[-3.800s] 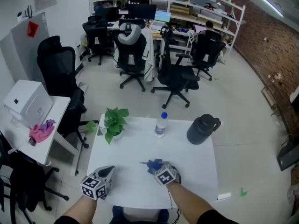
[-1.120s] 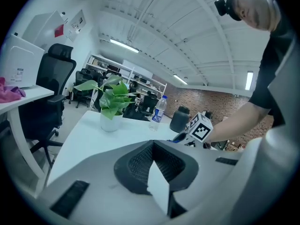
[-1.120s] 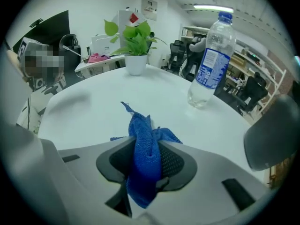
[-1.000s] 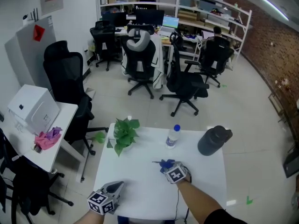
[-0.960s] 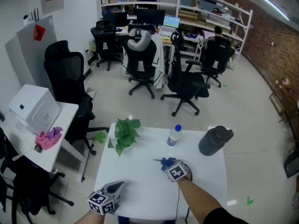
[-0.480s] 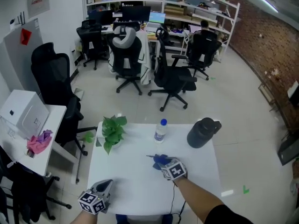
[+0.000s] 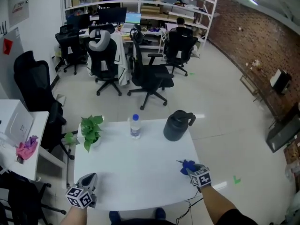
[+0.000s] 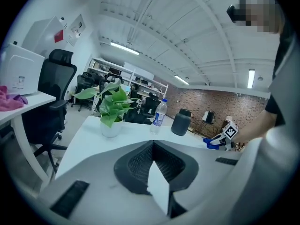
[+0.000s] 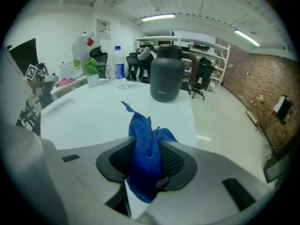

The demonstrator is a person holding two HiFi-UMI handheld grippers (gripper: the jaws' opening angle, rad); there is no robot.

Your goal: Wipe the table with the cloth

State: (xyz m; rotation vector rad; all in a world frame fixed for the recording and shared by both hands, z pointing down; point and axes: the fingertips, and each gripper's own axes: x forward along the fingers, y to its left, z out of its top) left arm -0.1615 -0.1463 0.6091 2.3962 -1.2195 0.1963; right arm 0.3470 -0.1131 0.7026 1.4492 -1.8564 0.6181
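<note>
White desk (image 7: 136, 163) fills the lower frame; your right claw (image 7: 188, 165) grips the cloth (image 9: 144, 146) at lower right, and your left claw (image 7: 90, 177) is closed and empty.

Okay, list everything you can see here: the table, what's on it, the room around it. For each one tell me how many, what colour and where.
table: one, white, centre foreground
plant: one, green in a white pot, table's far left corner
bottle: one, clear with a blue cap, middle of the table's far edge
jug: one, dark grey, table's far right corner
cloth: one, blue, at the table's right edge
office chairs: several, black, on the floor beyond the table
side table: one, white, far left
box: one, white, on the side table
rag: one, pink, on the side table
right gripper: fingers shut on the cloth
left gripper: fingers together, empty, at the table's near left corner
</note>
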